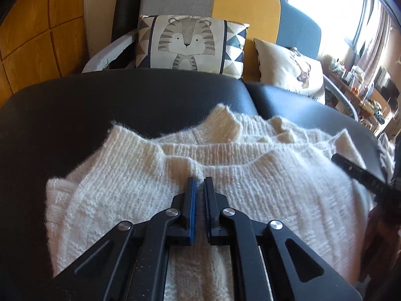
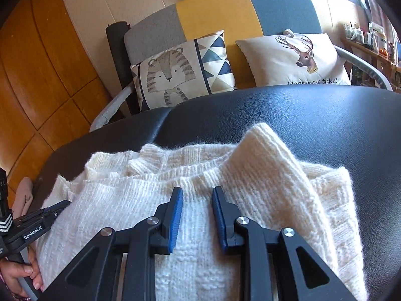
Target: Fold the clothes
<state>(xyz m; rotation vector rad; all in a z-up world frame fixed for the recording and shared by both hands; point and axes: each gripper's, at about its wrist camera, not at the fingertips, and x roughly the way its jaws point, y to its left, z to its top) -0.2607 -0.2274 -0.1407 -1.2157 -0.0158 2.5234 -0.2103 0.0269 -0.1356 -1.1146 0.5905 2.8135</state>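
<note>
The left gripper [image 1: 199, 183] is clenched on a pinch of the cream sweater [image 1: 225, 175] lying under both tools on the black cushion [image 1: 125, 100]; the right gripper [image 2: 196, 195] stands parted, gripping nothing. Pinch both layers before lifting.

- Ahead of you lies a black padded surface [image 1: 140, 95], split by a seam.
- Behind it stands a sofa [image 2: 215, 7] with a back in grey, yellow and blue panels.
- On the sofa you see a tiger cushion [image 2: 175, 72], leaning against the back.
- Just beside it, to your right, sits a deer cushion [image 2: 295, 57] with printed lettering along its lower edge.
- At your left is a wooden panelled wall [image 1: 32, 40].
- At far right, cluttered shelves [image 2: 376, 40] stand beside a bright window [image 1: 325, 2].
</note>
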